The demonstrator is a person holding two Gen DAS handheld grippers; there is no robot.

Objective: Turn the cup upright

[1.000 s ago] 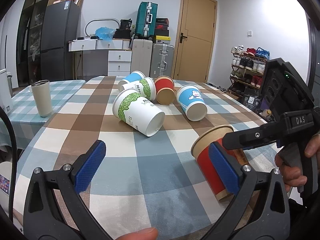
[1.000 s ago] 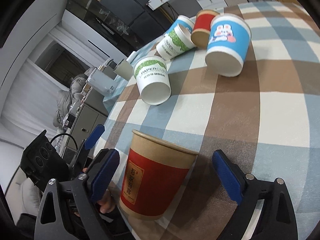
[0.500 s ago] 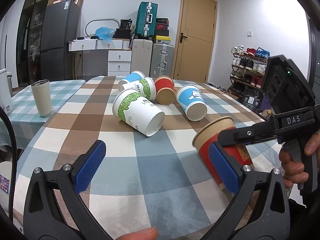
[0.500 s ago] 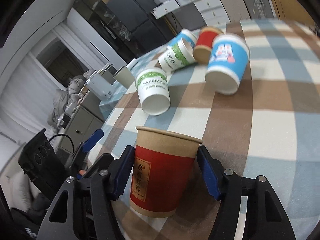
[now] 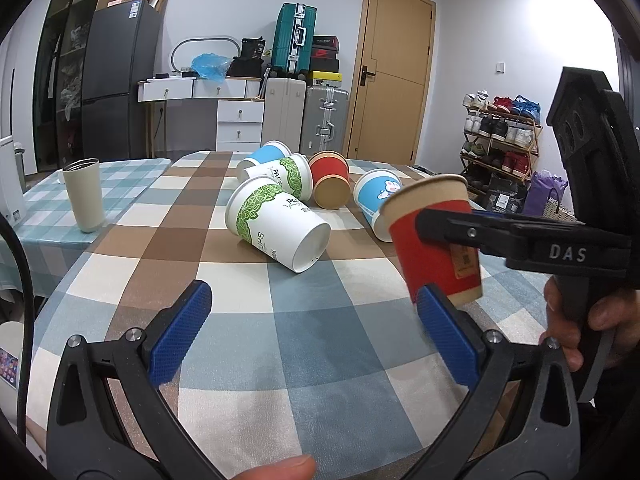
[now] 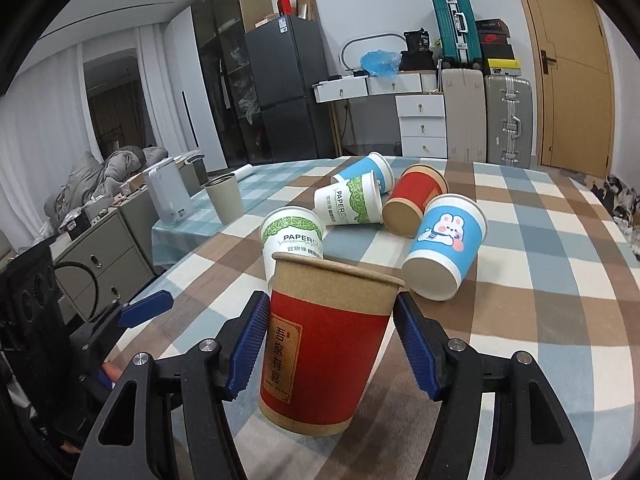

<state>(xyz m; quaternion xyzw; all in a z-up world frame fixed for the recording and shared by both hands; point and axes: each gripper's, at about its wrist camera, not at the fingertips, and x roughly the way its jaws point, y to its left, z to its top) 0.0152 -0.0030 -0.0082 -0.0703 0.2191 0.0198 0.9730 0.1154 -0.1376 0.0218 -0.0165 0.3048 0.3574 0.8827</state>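
One red cup, pinched at mid-wall between the blue pads of the right gripper, mouth up, near upright, apparently just above the checked table; probably gripped there to set the base down flat. Left gripper spread wide, empty, idle nearby. Five other cups on their sides behind, among them a green-leaf cup and a bunny cup.

Right black two-finger gripper with blue pads: jaws closed on something, raised at right. Left black blue-padded gripper: jaws wide apart, low, near edge; apparently holding nothing.
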